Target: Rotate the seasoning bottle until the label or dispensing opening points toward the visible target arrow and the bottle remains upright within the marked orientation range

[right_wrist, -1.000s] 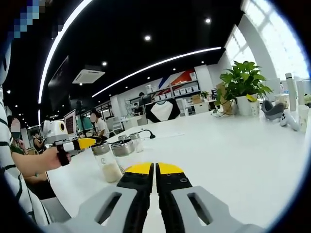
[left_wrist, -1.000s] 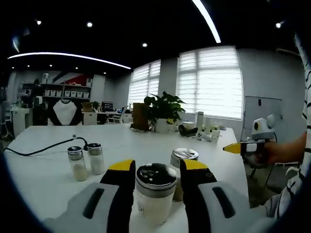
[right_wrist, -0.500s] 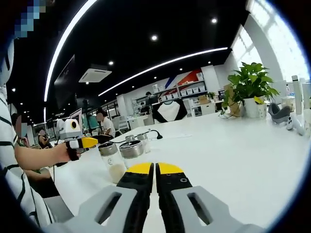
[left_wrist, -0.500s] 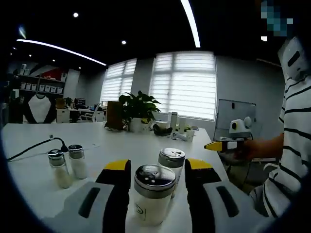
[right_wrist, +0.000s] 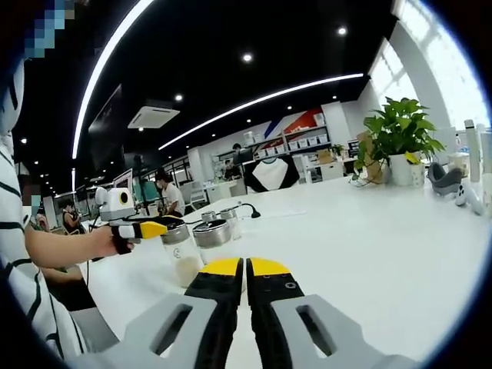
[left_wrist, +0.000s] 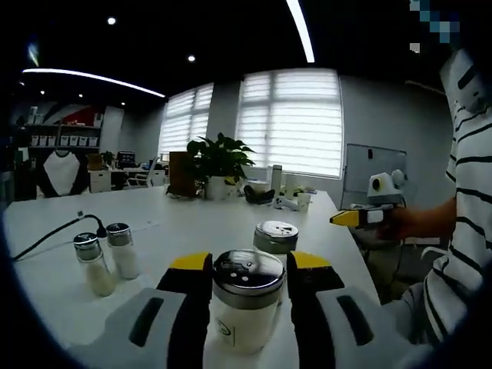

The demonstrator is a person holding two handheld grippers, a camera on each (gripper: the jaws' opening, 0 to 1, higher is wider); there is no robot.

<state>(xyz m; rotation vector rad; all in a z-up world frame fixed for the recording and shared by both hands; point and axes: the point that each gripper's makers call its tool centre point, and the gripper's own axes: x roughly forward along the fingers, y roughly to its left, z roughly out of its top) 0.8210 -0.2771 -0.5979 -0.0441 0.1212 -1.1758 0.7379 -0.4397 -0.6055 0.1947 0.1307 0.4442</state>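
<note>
In the left gripper view, the left gripper (left_wrist: pixel 247 270) reached forward low over the white table (left_wrist: pixel 184 223), its yellow-tipped jaws standing upright on either side of the bottle (left_wrist: pixel 244 298). Both jaws pressed against the bottle's sides just under its cap, so the gripper was clamped on it. The bottle stood upright on the table near the front edge, glass, filled with a pale powder, its metal cap showing small holes. A small dark round mark sat low on the glass; no writing could be read there. A second jar (left_wrist: pixel 275 237) with the same metal cap stood just behind it, partly hidden. Two small shakers (left_wrist: pixel 108 256) stood side by side well to the left, near a black cable (left_wrist: pixel 54 237). A potted plant (left_wrist: pixel 217 163) stood at the far end of the table. At the right, the right gripper (left_wrist: pixel 350 218) was held level by a hand (left_wrist: pixel 400 223) at the end of a striped sleeve (left_wrist: pixel 469 231), off the table's edge.

In the right gripper view, the right gripper (right_wrist: pixel 246 269) pointed out over the table (right_wrist: pixel 369 246) with its two jaws pressed together and nothing between them. To the left, the left gripper (right_wrist: pixel 146 230) was held by a hand (right_wrist: pixel 104 242), its yellow tip against the bottle (right_wrist: pixel 178 254). The jar (right_wrist: pixel 211 237) stood just beside it, with the shakers (right_wrist: pixel 219 219) behind. The plant (right_wrist: pixel 396 142) stood at the far right. A faint round mark showed on the bottle's glass, unreadable.
</note>
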